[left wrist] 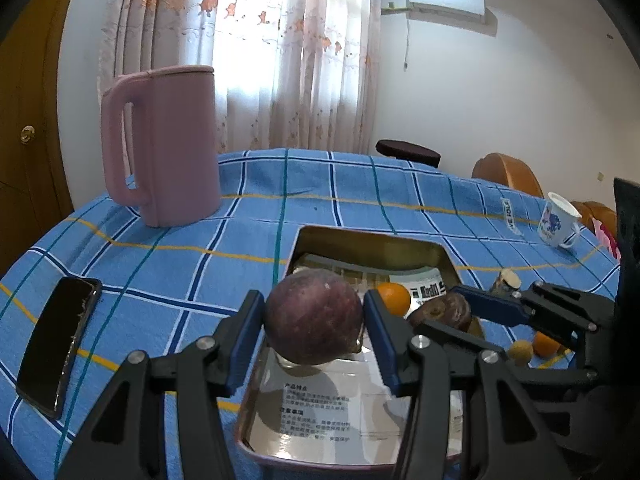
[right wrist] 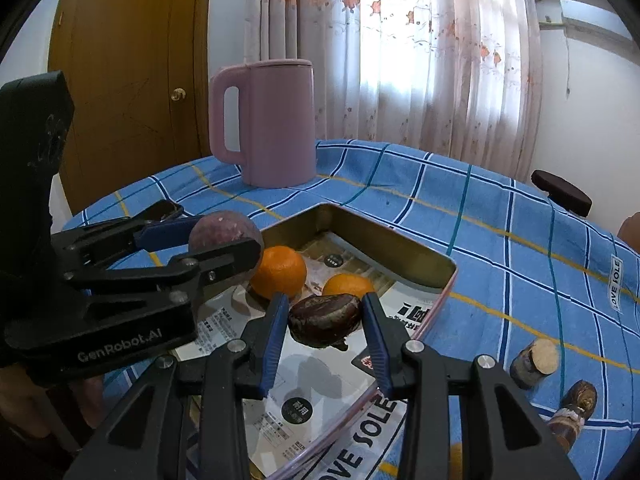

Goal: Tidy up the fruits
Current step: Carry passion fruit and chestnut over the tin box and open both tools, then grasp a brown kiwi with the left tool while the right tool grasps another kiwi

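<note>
My left gripper (left wrist: 314,322) is shut on a round purple passion fruit (left wrist: 314,320) and holds it over the near part of the metal tin tray (left wrist: 372,240). In the right wrist view the left gripper (right wrist: 224,240) holds that fruit (right wrist: 224,230) at the tray's left side. My right gripper (right wrist: 325,320) is shut on a dark wrinkled passion fruit (right wrist: 324,318) above the tray (right wrist: 408,256); it shows in the left wrist view (left wrist: 444,310) too. Two oranges (right wrist: 279,270) (right wrist: 347,285) lie in the tray. One orange (left wrist: 394,298) shows in the left wrist view.
A pink kettle (left wrist: 168,144) stands at the back left. A black phone (left wrist: 60,340) lies on the left of the blue checked tablecloth (left wrist: 240,264). A white mug (left wrist: 558,220) stands at the right. Cork-topped pieces (right wrist: 536,362) (right wrist: 574,412) and small fruits (left wrist: 534,346) lie right of the tray.
</note>
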`<state>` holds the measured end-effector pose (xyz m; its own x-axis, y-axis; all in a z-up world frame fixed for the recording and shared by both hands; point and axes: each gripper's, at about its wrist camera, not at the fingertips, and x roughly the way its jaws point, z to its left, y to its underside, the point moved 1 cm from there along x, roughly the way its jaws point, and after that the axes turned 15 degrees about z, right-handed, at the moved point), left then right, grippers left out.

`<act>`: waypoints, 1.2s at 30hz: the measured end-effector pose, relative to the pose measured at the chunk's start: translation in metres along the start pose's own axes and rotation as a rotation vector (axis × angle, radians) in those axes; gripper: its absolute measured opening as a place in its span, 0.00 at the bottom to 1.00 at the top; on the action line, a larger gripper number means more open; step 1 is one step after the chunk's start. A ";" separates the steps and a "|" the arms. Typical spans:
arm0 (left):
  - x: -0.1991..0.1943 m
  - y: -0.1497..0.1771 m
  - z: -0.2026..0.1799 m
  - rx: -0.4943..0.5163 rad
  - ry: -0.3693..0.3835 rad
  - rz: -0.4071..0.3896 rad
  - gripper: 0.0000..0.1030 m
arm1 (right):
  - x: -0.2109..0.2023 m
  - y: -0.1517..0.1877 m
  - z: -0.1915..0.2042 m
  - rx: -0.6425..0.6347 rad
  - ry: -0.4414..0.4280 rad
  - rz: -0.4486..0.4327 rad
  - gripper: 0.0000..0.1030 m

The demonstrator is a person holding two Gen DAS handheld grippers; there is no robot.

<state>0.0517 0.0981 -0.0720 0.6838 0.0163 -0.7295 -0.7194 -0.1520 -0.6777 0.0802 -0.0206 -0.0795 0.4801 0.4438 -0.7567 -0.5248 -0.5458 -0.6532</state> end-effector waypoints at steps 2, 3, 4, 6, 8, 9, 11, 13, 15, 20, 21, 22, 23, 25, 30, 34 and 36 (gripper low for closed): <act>0.002 0.000 0.000 0.001 0.003 0.012 0.52 | 0.006 0.000 0.002 -0.014 -0.004 0.037 0.39; 0.004 -0.001 0.000 0.000 0.005 0.020 0.52 | 0.007 -0.001 0.003 -0.017 -0.003 0.049 0.39; 0.004 -0.001 0.001 -0.003 0.009 0.025 0.52 | 0.009 -0.001 0.003 -0.019 0.001 0.058 0.39; 0.006 -0.001 0.001 -0.003 0.013 0.034 0.52 | 0.011 -0.001 0.004 -0.021 0.002 0.071 0.39; 0.008 -0.001 0.001 -0.002 0.010 0.047 0.52 | 0.013 -0.002 0.003 -0.021 0.000 0.082 0.39; 0.008 -0.001 0.002 -0.004 0.014 0.046 0.52 | 0.014 -0.002 0.003 -0.018 -0.001 0.087 0.39; 0.006 0.000 0.002 -0.004 0.010 0.038 0.53 | 0.016 -0.002 0.003 -0.018 -0.010 0.099 0.39; 0.002 0.000 0.002 -0.005 -0.005 0.022 0.63 | 0.018 -0.002 0.003 -0.014 0.009 0.110 0.45; -0.005 0.001 0.001 -0.007 0.005 0.001 0.71 | 0.011 0.000 0.003 -0.010 0.018 0.084 0.47; -0.026 0.001 -0.006 -0.016 0.046 -0.061 0.81 | -0.029 0.022 -0.017 0.034 0.045 0.012 0.47; -0.029 0.001 -0.011 -0.011 0.057 -0.072 0.82 | -0.039 0.029 -0.025 0.052 0.053 -0.001 0.47; -0.032 0.003 -0.019 0.003 0.070 -0.082 0.84 | -0.050 0.037 -0.035 0.077 0.069 -0.013 0.47; -0.033 0.004 -0.026 0.015 0.078 -0.083 0.84 | -0.061 0.047 -0.047 0.110 0.087 -0.022 0.47; -0.033 0.006 -0.044 0.054 0.103 -0.075 0.84 | -0.076 0.067 -0.071 0.174 0.113 -0.012 0.47; -0.026 0.015 -0.094 0.170 0.153 -0.039 0.84 | -0.088 0.111 -0.115 0.291 0.206 0.060 0.47; -0.020 0.021 -0.128 0.262 0.164 -0.010 0.83 | -0.082 0.124 -0.127 0.316 0.191 0.096 0.47; -0.017 0.022 -0.140 0.293 0.164 0.003 0.83 | -0.079 0.126 -0.129 0.320 0.151 0.108 0.47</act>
<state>0.0408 -0.0442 -0.0615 0.6747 -0.1464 -0.7234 -0.7100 0.1389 -0.6903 0.0669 -0.2164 -0.0981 0.4959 0.2730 -0.8243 -0.7599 -0.3230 -0.5642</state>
